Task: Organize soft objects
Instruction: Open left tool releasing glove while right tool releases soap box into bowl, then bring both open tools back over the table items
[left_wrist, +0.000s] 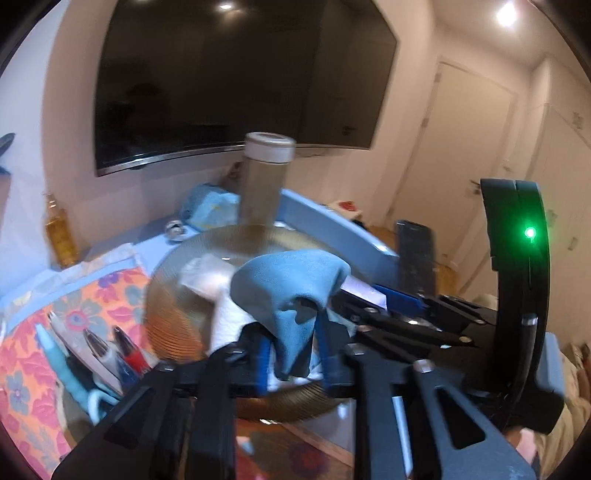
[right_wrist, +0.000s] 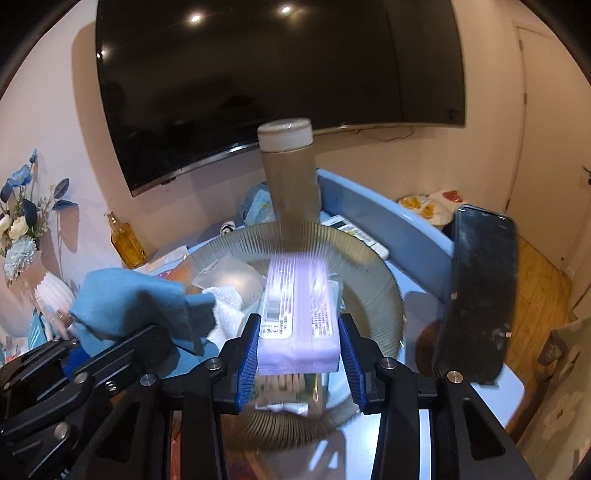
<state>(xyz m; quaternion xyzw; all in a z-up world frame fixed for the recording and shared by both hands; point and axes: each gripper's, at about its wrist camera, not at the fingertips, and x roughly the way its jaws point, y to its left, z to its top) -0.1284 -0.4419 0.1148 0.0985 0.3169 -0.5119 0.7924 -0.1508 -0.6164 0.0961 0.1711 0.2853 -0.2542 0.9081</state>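
Observation:
A blue cloth (left_wrist: 291, 280) lies draped over the tips of my left gripper (left_wrist: 293, 350), hanging loosely between its blue pads, which stand apart. The gripper is open, just above the near rim of a ribbed glass bowl (left_wrist: 173, 317). My right gripper (right_wrist: 301, 343) is shut on a purple wrapped pack (right_wrist: 299, 295), both pads pressed against its sides, over the same bowl (right_wrist: 373, 266). In the right wrist view the cloth (right_wrist: 136, 295) and left gripper are at the lower left. A white paper towel (right_wrist: 229, 299) and a clear packet (right_wrist: 232, 277) lie in the bowl.
A tall tumbler (right_wrist: 290, 173) with a pale lid stands behind the bowl, under a wall television (right_wrist: 258, 81). A dark phone (right_wrist: 476, 295) stands upright on the right. On the left are pens (left_wrist: 110, 347) on a flowered mat (left_wrist: 33, 354) and an amber bottle (right_wrist: 127, 240).

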